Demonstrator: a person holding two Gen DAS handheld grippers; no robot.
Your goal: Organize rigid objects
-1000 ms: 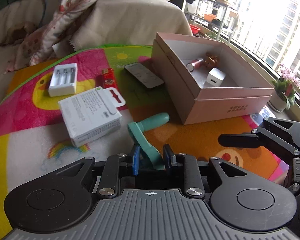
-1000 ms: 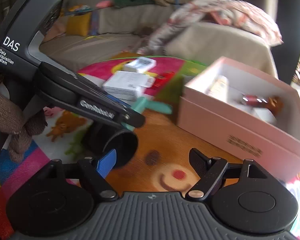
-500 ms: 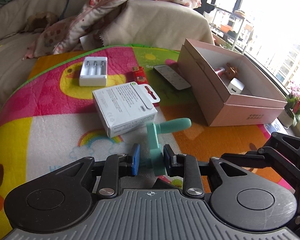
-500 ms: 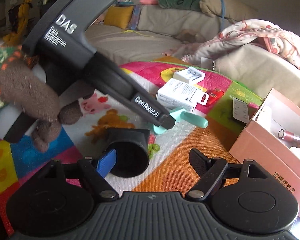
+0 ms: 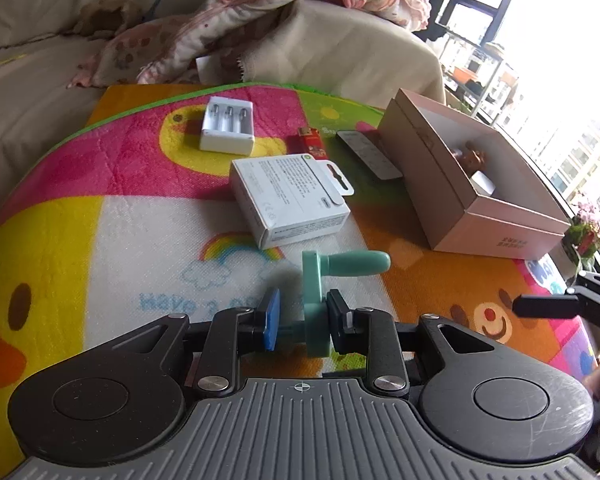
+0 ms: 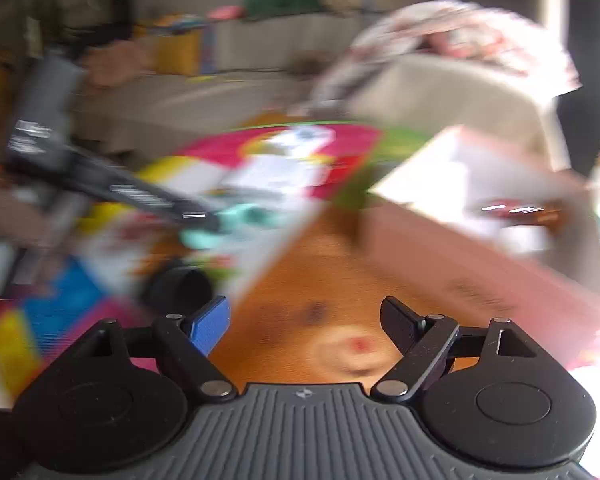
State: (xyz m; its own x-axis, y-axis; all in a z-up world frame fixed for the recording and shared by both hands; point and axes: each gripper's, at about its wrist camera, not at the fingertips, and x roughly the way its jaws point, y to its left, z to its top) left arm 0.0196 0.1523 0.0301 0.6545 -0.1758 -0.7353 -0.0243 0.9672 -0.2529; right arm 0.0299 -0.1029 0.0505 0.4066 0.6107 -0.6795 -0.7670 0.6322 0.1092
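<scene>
My left gripper (image 5: 302, 320) holds a teal crank handle (image 5: 332, 276) between its pads, above the colourful play mat (image 5: 120, 220); the jaws look a little wider than before but still touch it. An open pink box (image 5: 480, 204) stands at the right with small items inside. A white carton (image 5: 292, 196), a white battery case (image 5: 228, 126), a red lighter (image 5: 311, 144) and a remote (image 5: 368, 154) lie on the mat. My right gripper (image 6: 304, 320) is open and empty; its view is blurred. It shows the box (image 6: 480, 240) and a black cup (image 6: 180, 286).
A sofa with a floral blanket (image 5: 260, 20) runs behind the mat. A window and a potted plant (image 5: 588, 228) are at the right. The right gripper's finger (image 5: 548, 306) pokes into the left view at the right edge.
My left gripper has drawn back and left from the box, with the teal handle. My right gripper has swung quickly back toward the box; its view is now smeared.
</scene>
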